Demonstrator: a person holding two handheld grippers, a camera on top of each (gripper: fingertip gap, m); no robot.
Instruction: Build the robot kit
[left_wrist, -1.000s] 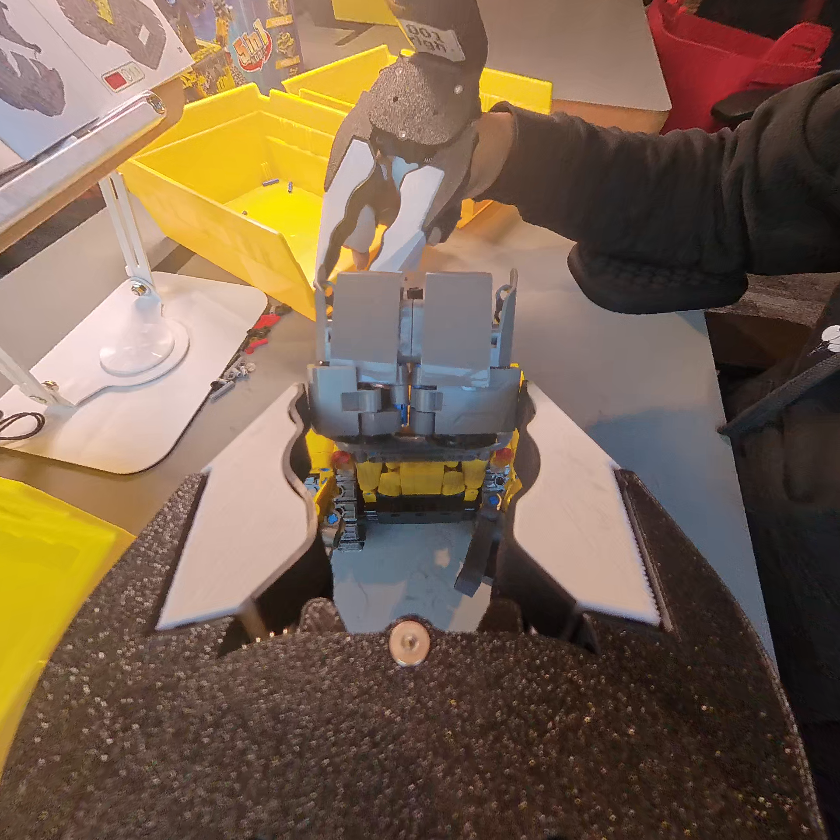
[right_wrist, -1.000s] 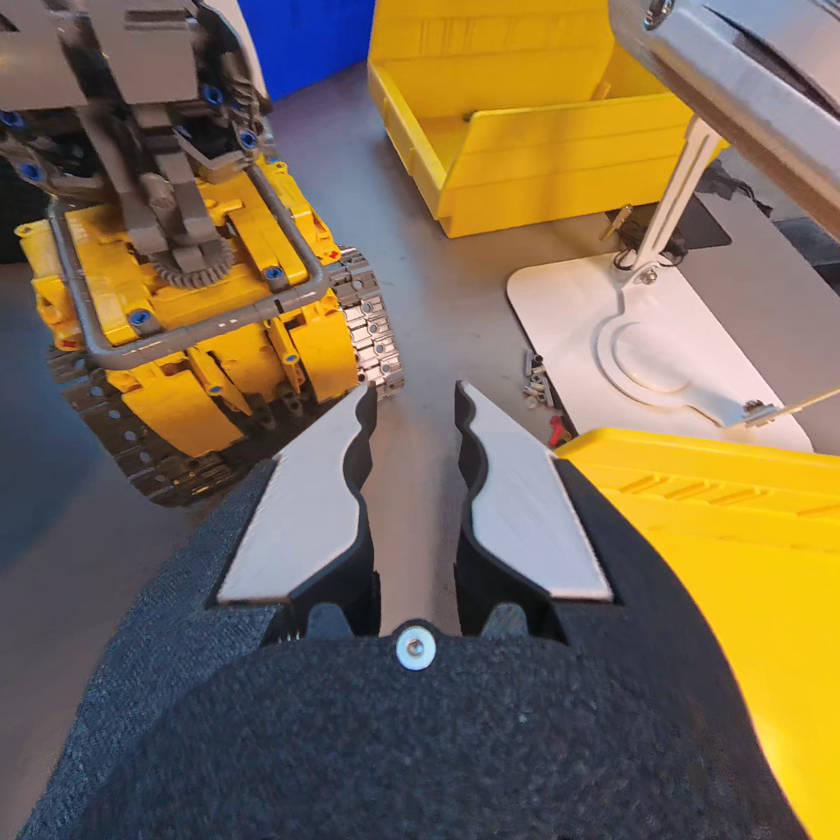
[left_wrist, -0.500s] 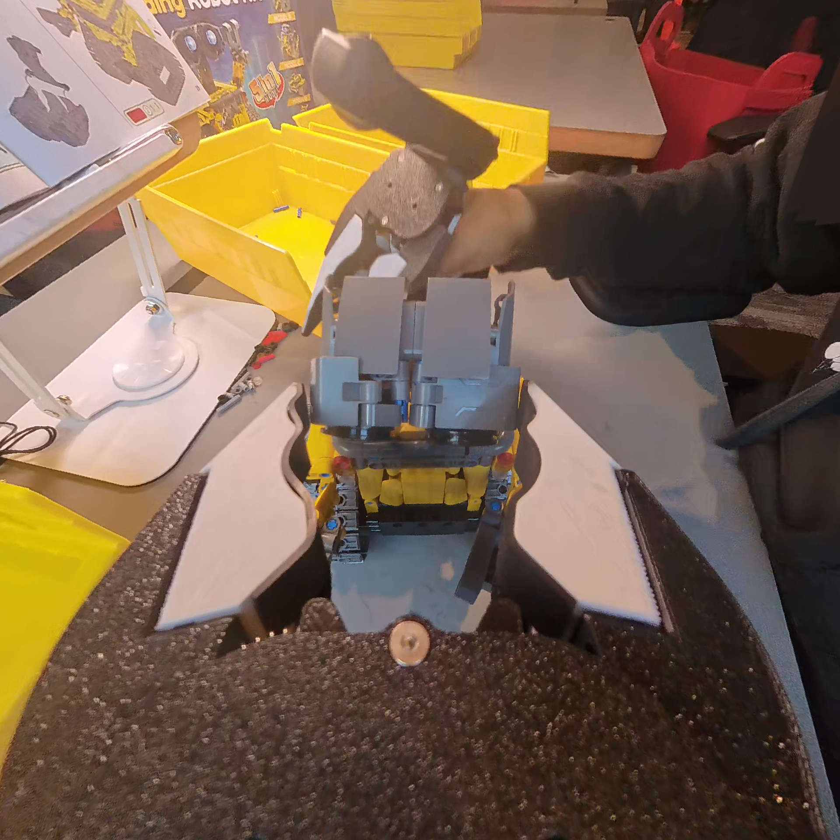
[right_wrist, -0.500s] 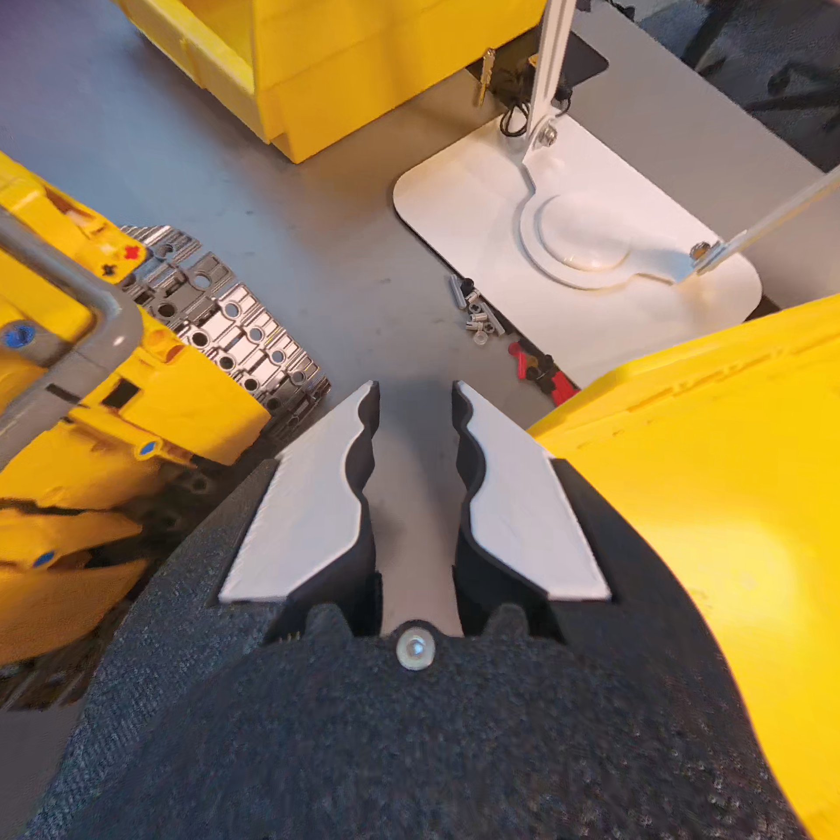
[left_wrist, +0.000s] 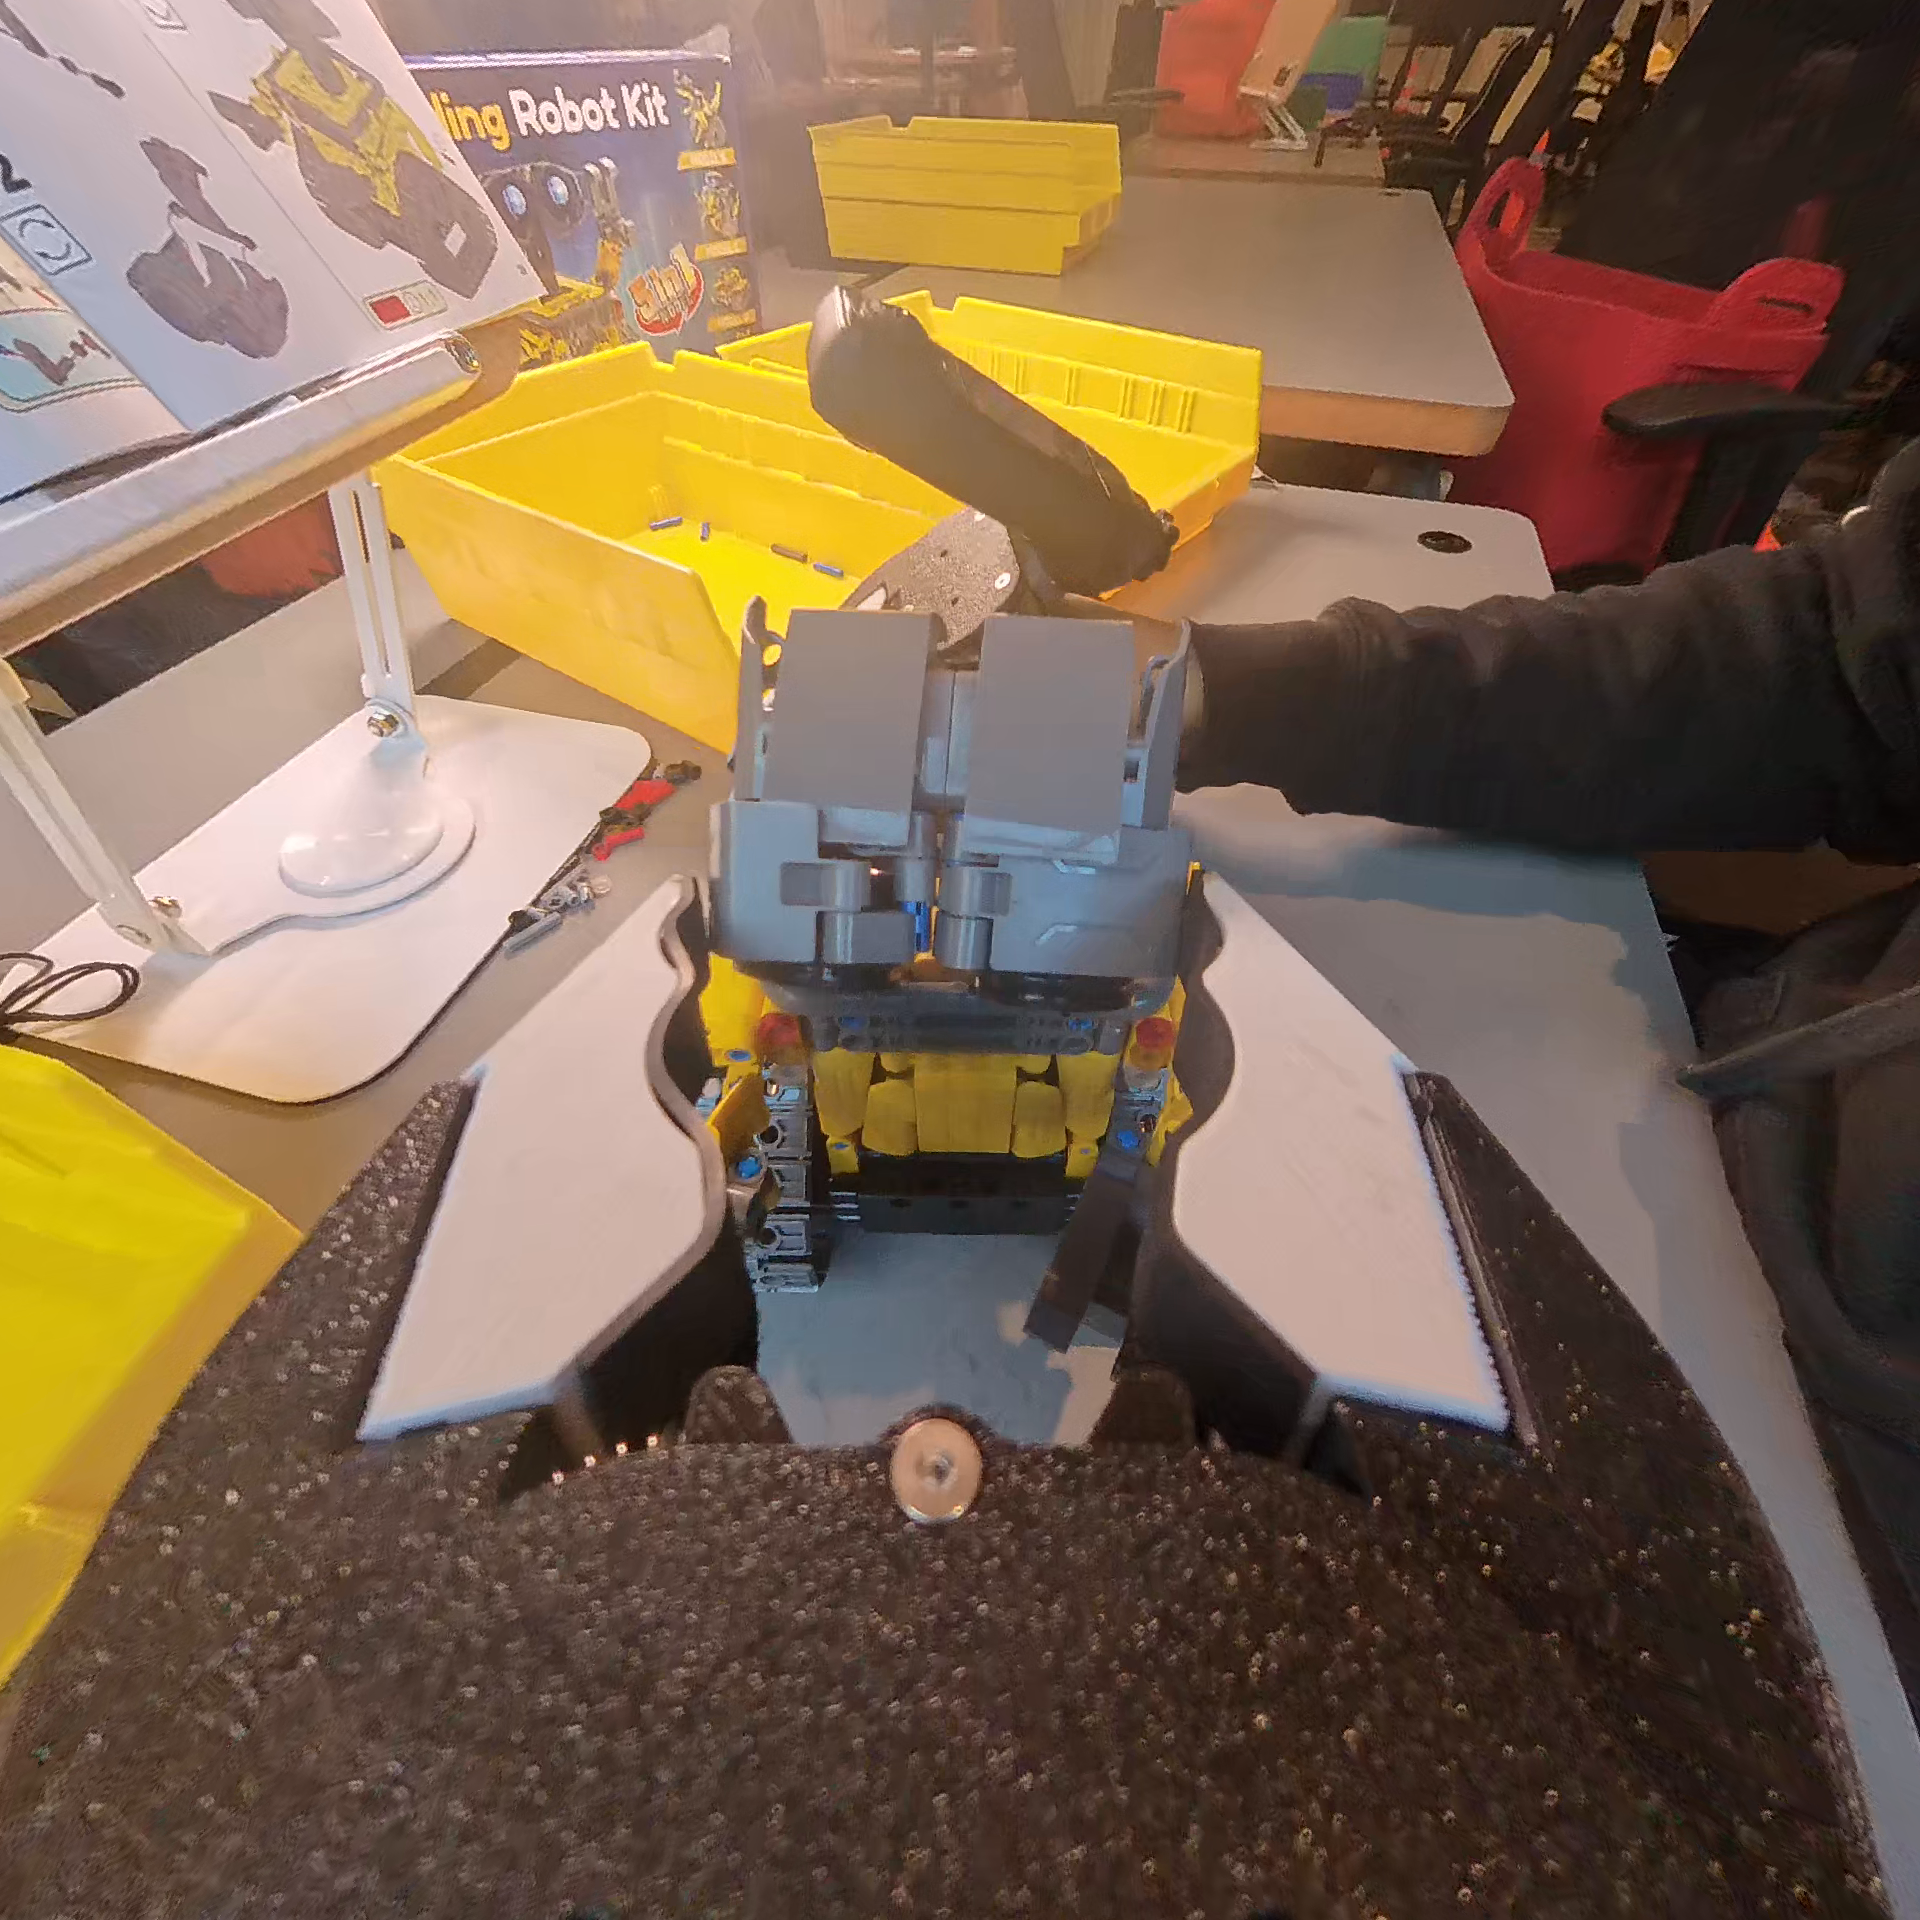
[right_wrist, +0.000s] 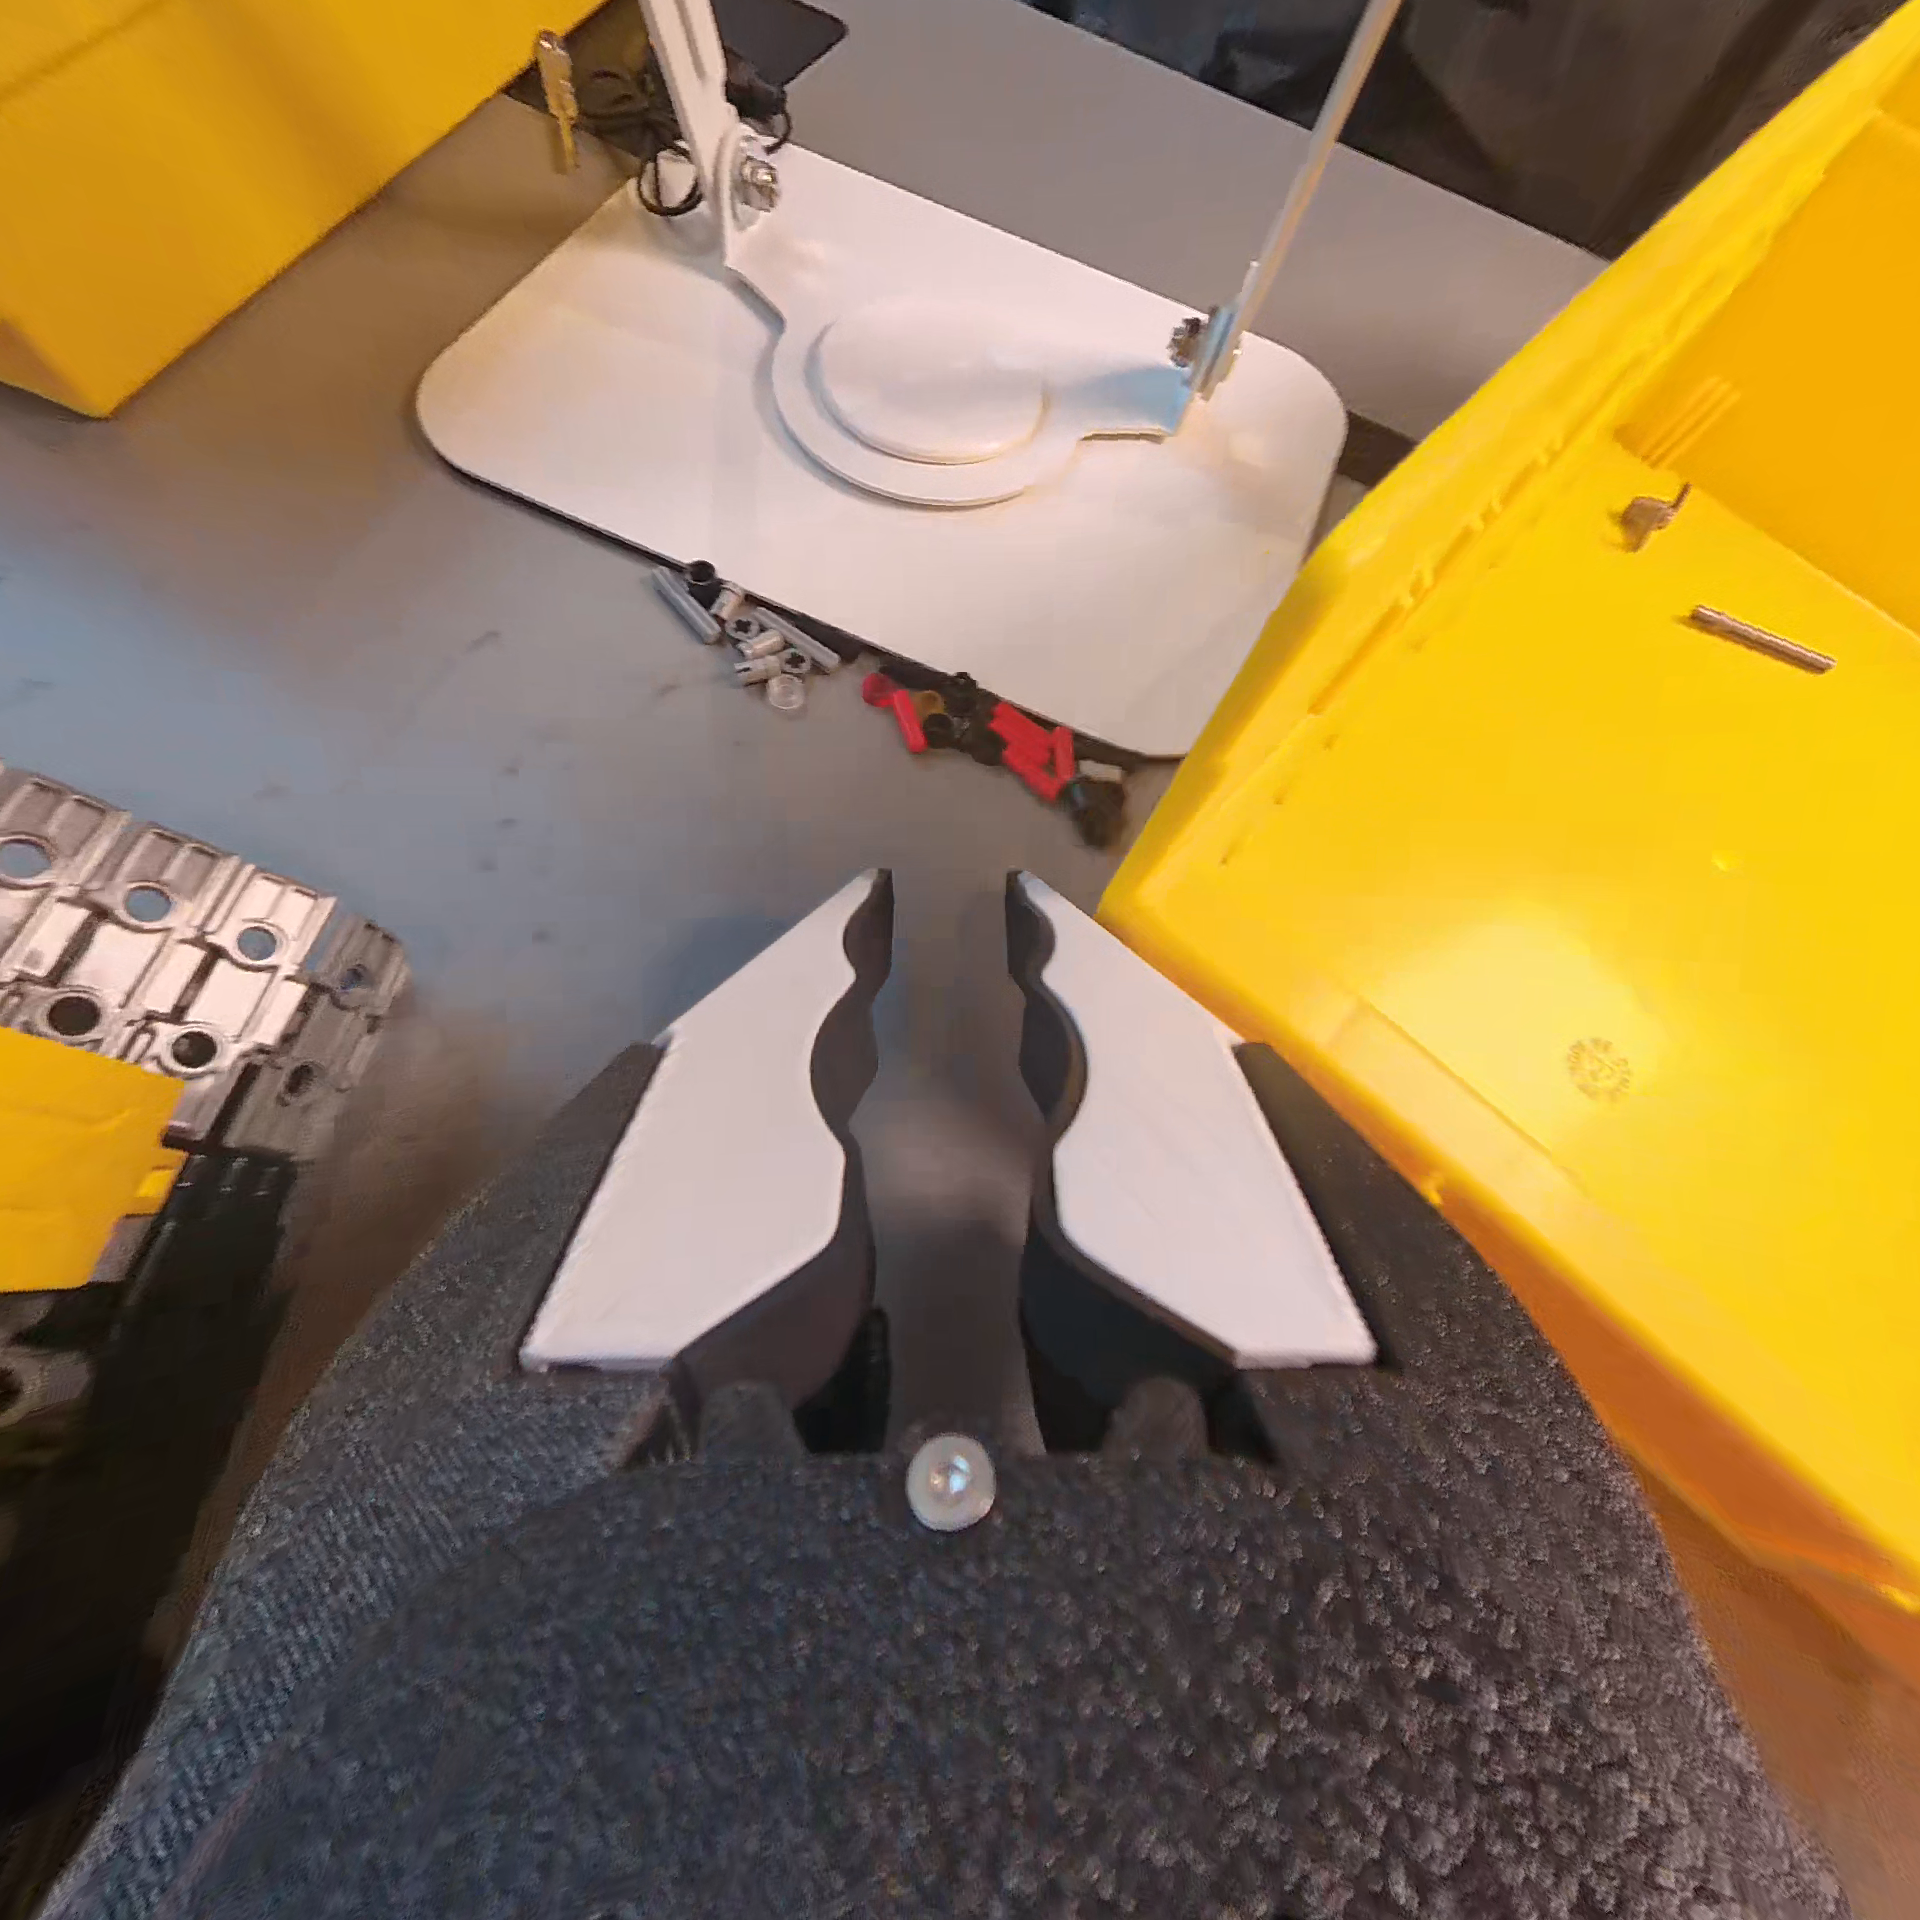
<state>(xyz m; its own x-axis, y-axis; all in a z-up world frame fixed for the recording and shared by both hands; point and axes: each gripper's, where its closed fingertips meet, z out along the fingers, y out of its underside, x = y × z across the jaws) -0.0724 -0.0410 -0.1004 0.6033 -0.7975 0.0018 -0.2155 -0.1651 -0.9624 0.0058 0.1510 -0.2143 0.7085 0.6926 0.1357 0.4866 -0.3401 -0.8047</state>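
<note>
A grey and yellow brick robot model (left_wrist: 943, 831) with treads stands on the grey table (left_wrist: 1351, 935). My left gripper (left_wrist: 943, 904) is shut on it, one finger pressed on each side of its body. My right gripper (right_wrist: 948, 883) is empty, with a narrow gap between its fingers, low over the table. It points at loose grey pins (right_wrist: 743, 634) and red and black pins (right_wrist: 987, 727). The model's silver tread (right_wrist: 156, 966) lies to its left. In the left wrist view the right gripper's black body (left_wrist: 977, 468) shows behind the model; its fingertips are hidden.
A white stand base (right_wrist: 883, 416) holds a tilted instruction sheet (left_wrist: 208, 208). Yellow bins stand at the right (right_wrist: 1558, 935), far left (right_wrist: 156, 208), behind the model (left_wrist: 582, 582) and at the near left (left_wrist: 83, 1247). A person's dark sleeve (left_wrist: 1558, 717) reaches in from the right. Some 25 centimeters of space lies between my two pairs of fingers.
My right gripper has swung away from the model's top, down and across toward the loose pins by the stand base. My left gripper has kept its hold on the model.
</note>
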